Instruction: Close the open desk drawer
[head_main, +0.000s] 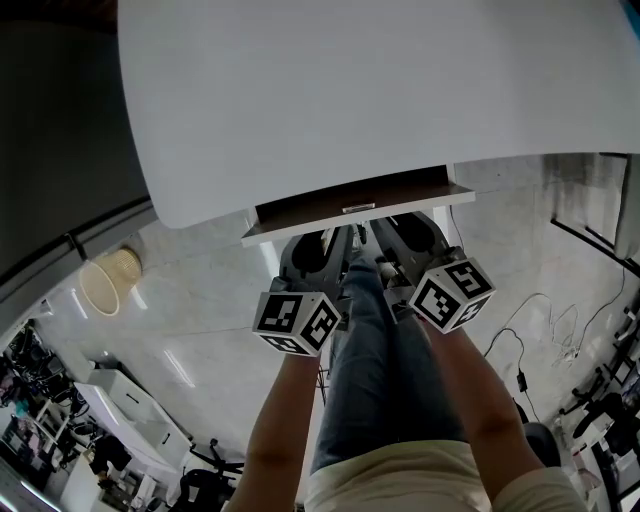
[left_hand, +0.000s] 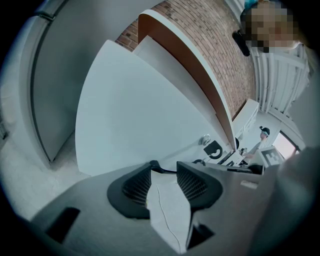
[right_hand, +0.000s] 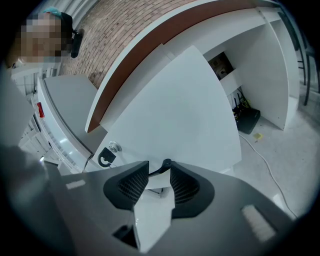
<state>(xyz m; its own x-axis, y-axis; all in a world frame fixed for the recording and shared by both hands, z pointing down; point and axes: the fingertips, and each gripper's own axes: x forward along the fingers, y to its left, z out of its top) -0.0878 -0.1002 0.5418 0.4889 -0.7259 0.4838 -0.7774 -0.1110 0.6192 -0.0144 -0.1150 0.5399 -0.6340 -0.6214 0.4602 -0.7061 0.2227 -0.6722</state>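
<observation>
Pale glossy floor tiles (head_main: 200, 330) fill the lower half of the head view, with a woven basket (head_main: 105, 280) at mid left and loose cables (head_main: 560, 335) at right. Across the top spreads the white counter (head_main: 380, 90). Below its near edge, at frame centre, the desk drawer (head_main: 330, 203) stands a little way out, showing a dark brown strip of its inside above a thin white front edge.

Just below the drawer in that view are the left hand-held gripper (head_main: 312, 252) and the right hand-held gripper (head_main: 412, 238), side by side. Their marker cubes are nearer the camera, over the person's jeans-clad legs (head_main: 385, 380).

In the left gripper view the jaws stand apart with nothing between the ribbed pads (left_hand: 137, 186). A broad white panel fills the frame beyond them. The right gripper view shows the same: jaws parted, no grip, the white panel ahead.

A small round lock (right_hand: 115, 146) sits on the panel at lower left of the right gripper view. Whether either gripper's tips touch the panel cannot be told. A brick wall (right_hand: 115, 25) shows at upper left there.
</observation>
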